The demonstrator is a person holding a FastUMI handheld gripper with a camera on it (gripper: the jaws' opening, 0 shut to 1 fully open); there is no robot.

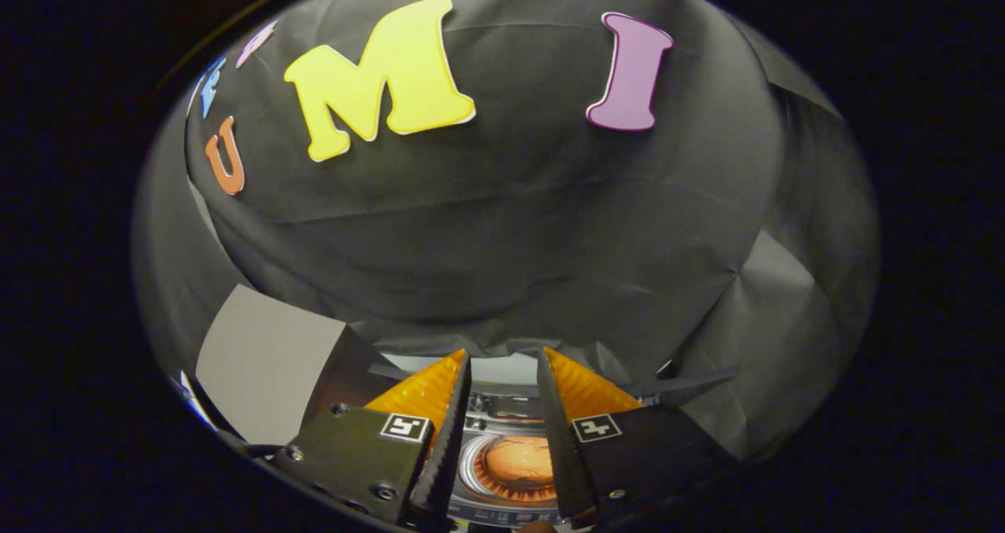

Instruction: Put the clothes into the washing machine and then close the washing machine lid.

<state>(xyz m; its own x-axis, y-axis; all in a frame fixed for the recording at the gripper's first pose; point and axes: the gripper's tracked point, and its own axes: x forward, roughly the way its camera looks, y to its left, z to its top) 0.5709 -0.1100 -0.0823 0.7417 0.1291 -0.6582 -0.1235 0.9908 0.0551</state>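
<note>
The gripper (502, 364) sits at the bottom centre of the frame with its fingers parted, a clear gap between them and nothing held. Down through that gap lies the washing machine (510, 462), its round drum opening showing an orange-lit inside (whether clothes lie in it cannot be told). To the lower left stands a grey box (263, 360), near the left finger. Ahead and above, the booth's black cloth wall (502, 242) spans the frame.
</note>
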